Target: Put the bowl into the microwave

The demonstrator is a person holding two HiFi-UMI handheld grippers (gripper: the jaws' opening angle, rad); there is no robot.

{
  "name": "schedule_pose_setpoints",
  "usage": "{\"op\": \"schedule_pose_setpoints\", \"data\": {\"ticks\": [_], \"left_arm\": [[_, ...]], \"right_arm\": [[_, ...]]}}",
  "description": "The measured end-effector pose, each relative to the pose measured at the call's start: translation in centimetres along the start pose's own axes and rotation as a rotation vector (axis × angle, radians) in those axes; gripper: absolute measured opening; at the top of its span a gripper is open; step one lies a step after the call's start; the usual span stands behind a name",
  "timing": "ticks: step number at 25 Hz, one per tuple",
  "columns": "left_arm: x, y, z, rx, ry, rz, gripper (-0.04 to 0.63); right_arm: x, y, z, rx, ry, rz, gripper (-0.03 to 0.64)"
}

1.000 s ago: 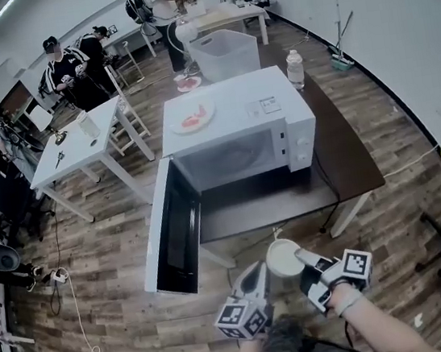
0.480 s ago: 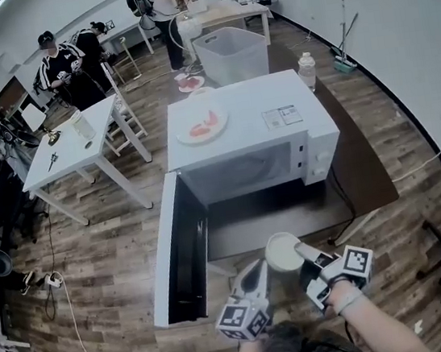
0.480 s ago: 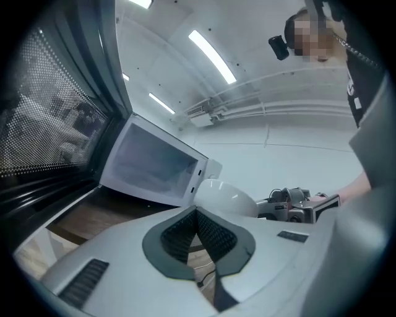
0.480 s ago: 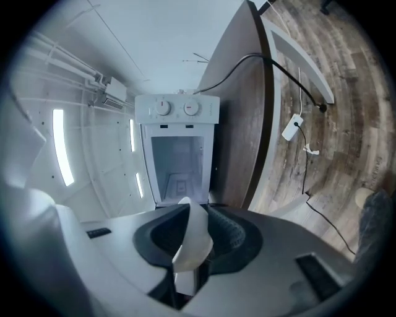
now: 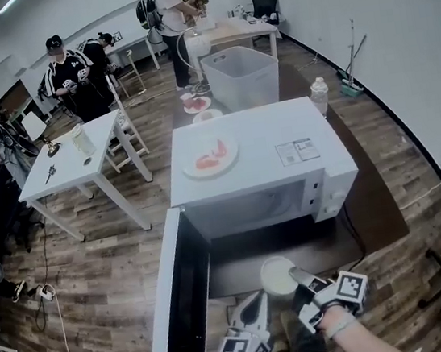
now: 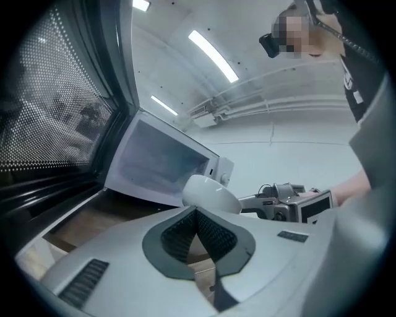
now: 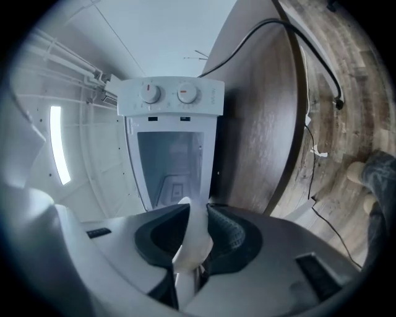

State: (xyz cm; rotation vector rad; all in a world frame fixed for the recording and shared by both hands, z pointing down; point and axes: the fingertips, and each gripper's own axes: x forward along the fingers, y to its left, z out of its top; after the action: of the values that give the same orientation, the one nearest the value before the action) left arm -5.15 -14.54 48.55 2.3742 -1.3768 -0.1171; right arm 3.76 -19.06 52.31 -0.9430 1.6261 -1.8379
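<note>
A white bowl (image 5: 278, 275) hangs at the front edge of the dark table, before the open cavity of the white microwave (image 5: 259, 157). My right gripper (image 5: 296, 275) is shut on the bowl's rim; in the right gripper view the rim (image 7: 193, 238) stands edge-on between the pads of that gripper (image 7: 197, 217), with the microwave (image 7: 176, 142) ahead. My left gripper (image 5: 258, 298) hovers just left of the bowl, shut and holding nothing. In the left gripper view its tips (image 6: 196, 213) meet, and the bowl (image 6: 210, 195) shows beyond them.
The microwave door (image 5: 176, 295) swings out to the left of the table (image 5: 379, 206). A plate with red food (image 5: 208, 156) lies on the microwave's top. Behind are a water bottle (image 5: 320, 96), a clear bin (image 5: 240, 75), a white table (image 5: 72, 163) and several people.
Both grippers and the bowl have moved toward the microwave, which now looks larger and nearer. The grip on the bowl is unchanged.
</note>
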Motion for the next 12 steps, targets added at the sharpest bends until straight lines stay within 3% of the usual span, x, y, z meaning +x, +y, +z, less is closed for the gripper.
{"op": "schedule_pose_setpoints", "data": {"ticks": [4, 12], "left_arm": [[1.0, 1.2, 0.0, -0.015, -0.025, 0.054, 0.000], [4.2, 2.8, 1.1, 0.016, -0.041, 0.054, 0.000]], "right_arm": [[1.7, -0.4, 0.9, -0.015, -0.005, -0.018, 0.091], [5.9, 1.5, 2.8, -0.070, -0.005, -0.013, 0.091]]}}
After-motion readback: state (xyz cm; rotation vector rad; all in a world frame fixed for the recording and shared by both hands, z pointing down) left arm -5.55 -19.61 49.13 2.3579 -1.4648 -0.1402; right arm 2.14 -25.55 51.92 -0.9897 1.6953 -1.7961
